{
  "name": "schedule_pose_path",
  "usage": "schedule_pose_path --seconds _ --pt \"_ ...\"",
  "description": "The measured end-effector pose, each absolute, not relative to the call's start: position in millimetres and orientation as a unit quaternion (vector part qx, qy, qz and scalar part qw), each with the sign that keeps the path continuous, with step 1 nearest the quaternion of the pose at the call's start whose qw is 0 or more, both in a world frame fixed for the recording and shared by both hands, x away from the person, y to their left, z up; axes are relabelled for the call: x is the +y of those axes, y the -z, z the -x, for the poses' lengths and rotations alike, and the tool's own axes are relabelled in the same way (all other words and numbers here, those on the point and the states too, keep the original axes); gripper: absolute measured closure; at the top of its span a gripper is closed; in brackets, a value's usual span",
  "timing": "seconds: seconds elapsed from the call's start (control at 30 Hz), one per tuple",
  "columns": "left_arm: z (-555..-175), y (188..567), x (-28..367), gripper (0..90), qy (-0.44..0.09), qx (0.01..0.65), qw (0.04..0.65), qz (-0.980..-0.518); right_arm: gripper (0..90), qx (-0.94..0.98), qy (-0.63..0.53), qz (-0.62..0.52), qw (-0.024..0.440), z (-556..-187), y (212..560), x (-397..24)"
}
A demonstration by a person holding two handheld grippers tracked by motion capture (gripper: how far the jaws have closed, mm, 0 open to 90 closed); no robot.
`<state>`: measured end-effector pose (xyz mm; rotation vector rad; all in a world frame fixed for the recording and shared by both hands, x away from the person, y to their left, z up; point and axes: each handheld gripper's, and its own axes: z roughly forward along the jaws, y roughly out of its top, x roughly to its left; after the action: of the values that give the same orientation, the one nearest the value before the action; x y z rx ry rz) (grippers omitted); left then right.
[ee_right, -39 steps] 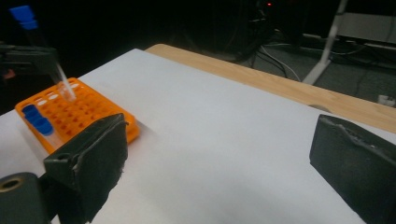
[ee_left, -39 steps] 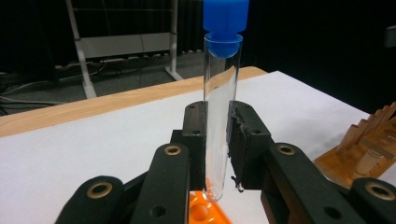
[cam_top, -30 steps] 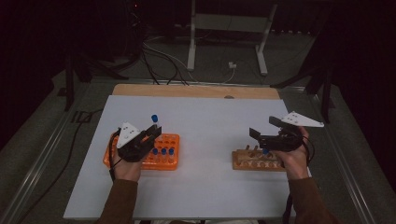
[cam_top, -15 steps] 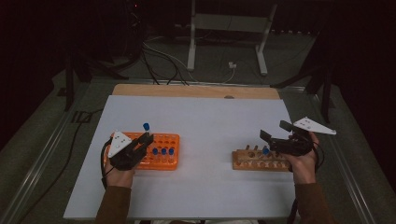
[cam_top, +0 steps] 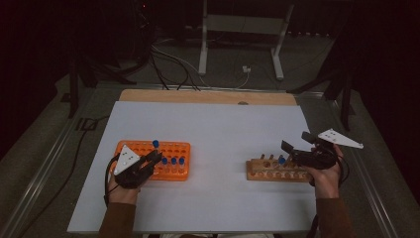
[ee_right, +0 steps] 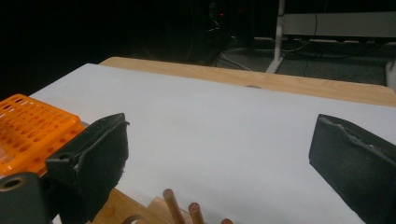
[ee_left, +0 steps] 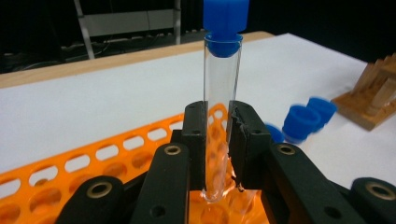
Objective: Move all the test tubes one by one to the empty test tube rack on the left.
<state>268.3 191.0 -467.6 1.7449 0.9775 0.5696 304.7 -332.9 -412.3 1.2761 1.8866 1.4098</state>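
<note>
Orange plastic marks the reference point: a tube rack [cam_top: 157, 158] near the left edge of a white table [cam_top: 218, 129], seen from the high view. The left gripper [cam_top: 154, 156] sits at the rack's near-left corner, jaws clamped on a clear test tube [cam_top: 155, 147] whose blue cap stands above the rack's top. More blue-capped tubes [cam_top: 173, 161] stand in the rack's right end. Well to the right of the rack lies a wooden peg stand [cam_top: 275, 170], with the right gripper [cam_top: 296, 144] hovering over its right half, jaws spread and empty.

In the left gripper view, the test tube [ee_left: 220, 116] stands upright between the two black pads, pinched near its lower part, its rounded bottom just over the orange rack [ee_left: 93, 158]. Blue-capped tubes [ee_left: 302, 120] blur to the right of the rack, and the wooden stand [ee_left: 373, 102] lies beyond them.

In the right gripper view, the right gripper [ee_right: 219, 158] has its jaws wide apart with nothing between them. The orange rack [ee_right: 28, 126] lies far to the left, across bare white table [ee_right: 224, 121], while wooden pegs [ee_right: 187, 210] of the stand rise at the bottom edge.
</note>
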Motion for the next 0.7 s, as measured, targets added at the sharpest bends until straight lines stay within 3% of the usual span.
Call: schedule_pose_path --seconds 0.7 --pt "-264.6 485.1 186.6 78.6 -0.2 0.421 0.421 -0.778 5.4 0.692 -0.512 -0.457 0.224 -303.5 417.9 -330.6"
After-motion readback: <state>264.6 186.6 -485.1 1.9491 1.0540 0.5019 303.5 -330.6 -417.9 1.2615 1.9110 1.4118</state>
